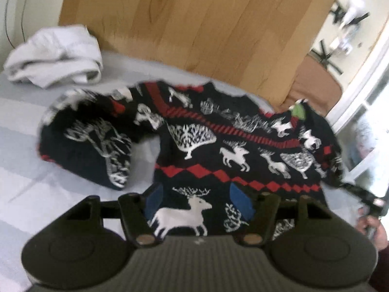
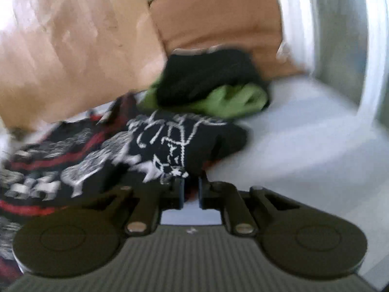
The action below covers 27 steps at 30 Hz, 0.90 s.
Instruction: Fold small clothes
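Note:
A small black sweater with white reindeer and red diamond bands lies spread on a pale striped bed sheet. Its left sleeve is folded downward. My left gripper is open, its blue pads over the sweater's lower hem. In the right wrist view, my right gripper is nearly shut on the sweater's right sleeve. The right gripper also shows in the left wrist view at the sweater's right edge.
A crumpled white garment lies at the back left of the bed. A pile of black and green clothes lies behind the right sleeve. A wooden headboard and a brown cushion stand behind.

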### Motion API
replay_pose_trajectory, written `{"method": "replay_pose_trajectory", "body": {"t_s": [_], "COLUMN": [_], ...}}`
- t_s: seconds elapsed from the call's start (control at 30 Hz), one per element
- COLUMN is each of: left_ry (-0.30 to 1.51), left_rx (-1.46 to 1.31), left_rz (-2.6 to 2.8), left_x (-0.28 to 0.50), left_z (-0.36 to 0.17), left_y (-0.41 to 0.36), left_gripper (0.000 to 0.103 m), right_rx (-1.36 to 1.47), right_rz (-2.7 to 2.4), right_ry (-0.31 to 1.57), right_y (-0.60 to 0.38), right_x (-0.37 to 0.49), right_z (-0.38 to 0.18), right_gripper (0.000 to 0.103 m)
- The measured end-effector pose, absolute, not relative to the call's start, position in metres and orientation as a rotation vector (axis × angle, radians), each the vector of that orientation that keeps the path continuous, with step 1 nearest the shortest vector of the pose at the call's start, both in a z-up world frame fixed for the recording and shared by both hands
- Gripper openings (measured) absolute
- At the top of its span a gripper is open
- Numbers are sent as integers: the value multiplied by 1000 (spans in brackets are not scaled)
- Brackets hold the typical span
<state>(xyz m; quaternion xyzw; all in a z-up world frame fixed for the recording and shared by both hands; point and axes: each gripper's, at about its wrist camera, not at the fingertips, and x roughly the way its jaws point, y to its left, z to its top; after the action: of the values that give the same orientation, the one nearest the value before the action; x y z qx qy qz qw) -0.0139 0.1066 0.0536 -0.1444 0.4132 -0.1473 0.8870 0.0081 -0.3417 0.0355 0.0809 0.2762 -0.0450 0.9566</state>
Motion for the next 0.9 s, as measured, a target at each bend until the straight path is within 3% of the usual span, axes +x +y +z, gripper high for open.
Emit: {"method": "replay_pose_trajectory", "body": {"t_s": [0.1, 0.13, 0.17, 0.23, 0.3, 0.67, 0.9], "left_ry": [892, 902, 909, 894, 886, 860, 835], "left_rx": [-323, -324, -323, -320, -326, -291, -376], "left_rz": [-345, -355, -358, -361, -375, -338, -246], "left_x": [0, 3, 6, 7, 7, 6, -5], "left_z": [38, 33, 29, 25, 24, 37, 36], "left_y": [96, 94, 90, 85, 84, 103, 147], "left_gripper": [62, 62, 62, 66, 75, 76, 77], "right_rx": [-183, -297, -383, -513, -567, -31, 502], "right_rz": [-300, -356, -386, -391, -367, -496, -177], "right_ry": [371, 314, 271, 203, 205, 445, 343], "right_y": [-342, -340, -338, -335, -338, -453, -462], "right_x": [0, 0, 0, -5, -11, -57, -100], "right_z": [77, 86, 92, 99, 98, 52, 44], "right_gripper": [14, 37, 67, 78, 78, 77, 81]}}
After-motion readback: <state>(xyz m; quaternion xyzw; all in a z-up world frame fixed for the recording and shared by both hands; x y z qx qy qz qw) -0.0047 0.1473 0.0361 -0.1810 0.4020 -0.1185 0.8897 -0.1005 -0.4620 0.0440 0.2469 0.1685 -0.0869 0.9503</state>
